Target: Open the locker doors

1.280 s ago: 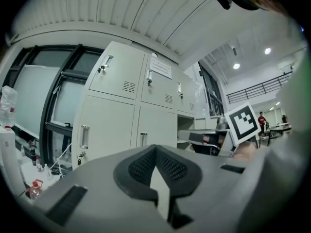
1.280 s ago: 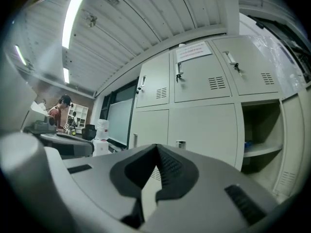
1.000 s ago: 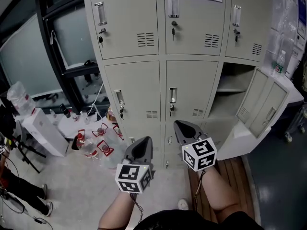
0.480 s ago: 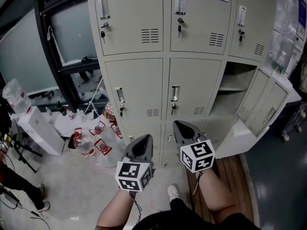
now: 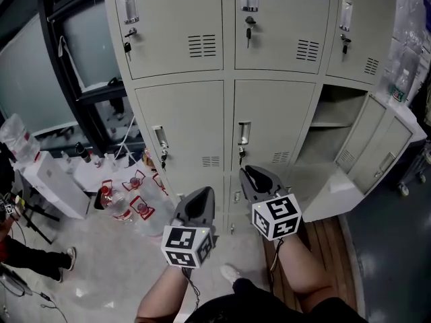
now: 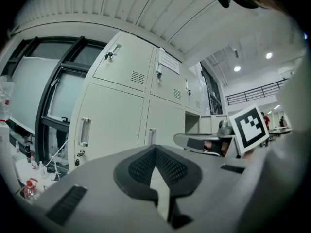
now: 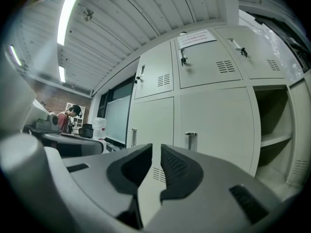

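Lockers ahead, open door at their lower right — bottles on the floor at left, window behind them

The head view looks steeply down from behind the left claw and right claw. Each gripper view faces level along its own claw. All three share the near lockers ahead.

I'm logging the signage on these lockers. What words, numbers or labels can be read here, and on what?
Notice on the top middle locker door: print too small to read.
Marker cubes: square patterns only, no words.
No other text shows.
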### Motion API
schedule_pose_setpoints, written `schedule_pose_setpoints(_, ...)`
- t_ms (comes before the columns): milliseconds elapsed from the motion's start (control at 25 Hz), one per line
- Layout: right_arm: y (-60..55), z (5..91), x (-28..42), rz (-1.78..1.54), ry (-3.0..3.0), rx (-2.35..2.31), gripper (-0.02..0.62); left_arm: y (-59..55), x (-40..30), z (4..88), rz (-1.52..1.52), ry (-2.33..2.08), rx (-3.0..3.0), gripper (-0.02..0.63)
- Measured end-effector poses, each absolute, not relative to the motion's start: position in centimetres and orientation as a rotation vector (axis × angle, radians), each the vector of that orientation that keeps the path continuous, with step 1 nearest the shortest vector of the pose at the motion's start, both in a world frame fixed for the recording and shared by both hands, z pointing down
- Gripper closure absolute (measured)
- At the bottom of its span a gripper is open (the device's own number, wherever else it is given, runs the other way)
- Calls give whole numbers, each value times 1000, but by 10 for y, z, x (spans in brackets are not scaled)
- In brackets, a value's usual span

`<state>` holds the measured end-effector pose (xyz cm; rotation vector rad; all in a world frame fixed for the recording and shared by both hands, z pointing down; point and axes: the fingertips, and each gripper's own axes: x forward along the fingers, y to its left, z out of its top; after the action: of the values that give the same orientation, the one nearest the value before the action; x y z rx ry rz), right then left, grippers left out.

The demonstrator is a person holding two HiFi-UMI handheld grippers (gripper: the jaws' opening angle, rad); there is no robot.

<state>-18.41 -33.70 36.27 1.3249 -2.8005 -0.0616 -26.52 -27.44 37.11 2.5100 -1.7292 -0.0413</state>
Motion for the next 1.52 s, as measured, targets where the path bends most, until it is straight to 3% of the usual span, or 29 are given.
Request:
schedule_pose_setpoints(160, -362, 367, -187, -57, -2797, 1321, 486, -295, -264, 372, -37, -1729, 2508, 606)
schedule_pose_setpoints(400, -404, 375, -192, -41, -2768, 1356, 454, -321, -267, 374, -18, -1723, 2521, 606)
schedule_pose_setpoints(1000, -497, 399, -203, -17, -2661, 1475, 414, -378, -285, 390, -14, -1700, 2505, 604)
schedule_pose_setpoints(1520, -520, 410, -214, -11, -2614, 1517, 423, -395, -295, 400, -18, -1687, 2488, 606)
